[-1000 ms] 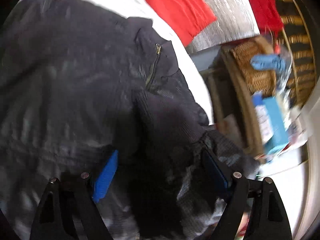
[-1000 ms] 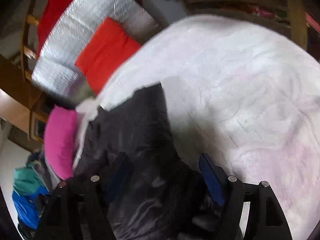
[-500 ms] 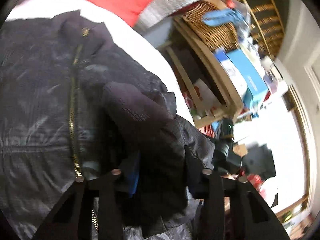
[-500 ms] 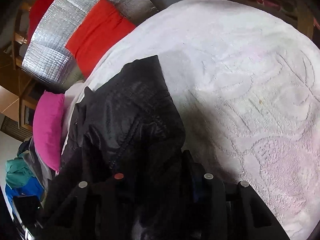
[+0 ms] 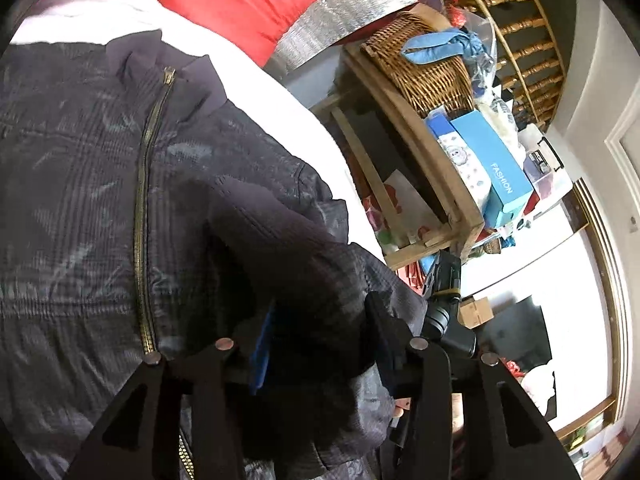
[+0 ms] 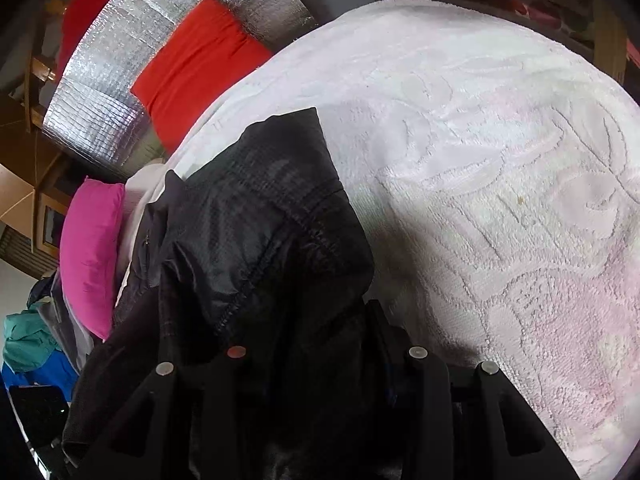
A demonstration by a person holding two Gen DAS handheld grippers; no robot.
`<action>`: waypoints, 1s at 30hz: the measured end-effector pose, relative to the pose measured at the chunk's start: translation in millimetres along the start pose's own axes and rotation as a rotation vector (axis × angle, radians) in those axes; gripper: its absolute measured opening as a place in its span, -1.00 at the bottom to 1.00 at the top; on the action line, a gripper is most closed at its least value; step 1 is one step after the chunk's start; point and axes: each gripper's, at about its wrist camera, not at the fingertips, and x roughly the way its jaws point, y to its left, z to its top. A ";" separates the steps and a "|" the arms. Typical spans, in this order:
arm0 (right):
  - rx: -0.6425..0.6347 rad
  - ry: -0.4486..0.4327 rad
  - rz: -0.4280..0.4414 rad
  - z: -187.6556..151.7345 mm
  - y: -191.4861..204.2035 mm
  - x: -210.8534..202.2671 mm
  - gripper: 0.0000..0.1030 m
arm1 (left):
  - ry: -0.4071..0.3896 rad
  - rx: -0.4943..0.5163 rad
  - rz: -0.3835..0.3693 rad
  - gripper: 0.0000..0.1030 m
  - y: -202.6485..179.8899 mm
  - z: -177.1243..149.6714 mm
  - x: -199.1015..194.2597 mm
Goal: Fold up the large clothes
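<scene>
Gripping jacket [image 5: 80, 184] folds, both grippers | left [image 5: 320, 344] fingers opening | right [image 6: 316, 344] pads buried in cloth

Left wrist view: close over dark jacket [image 5: 100, 184], angled gently down towards wicker basket [image 5: 424, 68]. Right wrist view: steeper, close above white bedspread [image 6: 500, 184]. Shared: jacket, red cushion [image 5: 236, 0], silver panel [image 6: 120, 92].
</scene>
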 end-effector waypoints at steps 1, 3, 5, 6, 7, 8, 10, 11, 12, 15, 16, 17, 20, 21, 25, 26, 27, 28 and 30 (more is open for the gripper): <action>0.000 -0.001 -0.002 -0.1 0.3 -0.1 -0.20 | -0.007 0.014 0.000 -0.27 -2.0 -0.7 0.0; -0.003 -0.003 -0.010 -0.3 2.4 0.3 -0.20 | -0.025 0.054 0.006 -0.51 -7.6 -1.9 -2.4; -0.005 -0.004 -0.015 -0.3 3.5 0.0 -0.20 | -0.057 0.084 0.032 -0.61 -14.4 -0.6 -11.4; -0.004 -0.003 -0.015 0.0 3.6 -0.2 -0.20 | -0.078 0.095 0.045 -0.62 -17.5 1.1 -18.2; 0.001 -0.004 -0.013 0.2 3.3 -0.8 -0.20 | -0.111 0.109 0.062 -0.63 -20.7 2.5 -27.9; 0.009 -0.005 -0.010 0.6 2.4 -1.6 -0.20 | -0.150 0.130 0.087 -0.64 -25.0 3.8 -39.2; 0.027 -0.012 -0.003 1.5 0.5 -4.1 -0.20 | -0.255 0.182 0.165 -0.65 -33.7 6.0 -70.8; 0.033 -0.021 -0.006 1.8 0.3 -5.8 -0.20 | -0.305 0.197 0.207 -0.65 -35.9 6.0 -84.4; 0.032 -0.038 -0.019 2.1 1.2 -8.5 -0.21 | -0.358 0.215 0.256 -0.65 -37.8 5.3 -98.7; 0.019 -0.076 -0.032 1.8 6.4 -14.0 -0.22 | -0.453 0.274 0.547 -0.45 -34.2 1.2 -127.0; 0.011 -0.086 -0.035 1.4 9.2 -15.3 -0.22 | -0.431 0.275 0.618 -0.42 -29.4 0.4 -125.6; 0.004 -0.094 -0.048 0.8 11.4 -15.8 -0.23 | -0.388 0.265 0.679 -0.38 -20.8 -0.7 -121.9; -0.012 -0.128 -0.127 -0.2 14.5 -17.8 -0.27 | -0.266 0.189 0.837 -0.14 8.9 -3.2 -112.9; -0.007 -0.135 -0.136 0.5 13.3 -18.4 -0.27 | -0.228 0.155 0.871 -0.01 20.2 -2.4 -113.8; 0.023 -0.128 -0.122 3.1 8.1 -18.4 -0.27 | -0.217 -0.030 0.824 0.07 53.5 0.8 -143.7; 0.035 -0.124 -0.117 3.6 7.2 -18.3 -0.26 | -0.236 -0.066 0.805 0.09 59.0 0.3 -151.8; 0.046 -0.122 -0.114 3.7 6.7 -18.3 -0.22 | -0.262 -0.110 0.787 0.13 66.5 0.5 -163.2; 0.059 -0.114 -0.110 4.2 6.3 -17.5 -0.15 | -0.276 -0.133 0.779 0.15 67.8 2.1 -167.1; 0.072 -0.097 -0.087 3.1 7.0 -13.3 0.29 | -0.308 -0.180 0.766 0.15 74.3 3.8 -170.4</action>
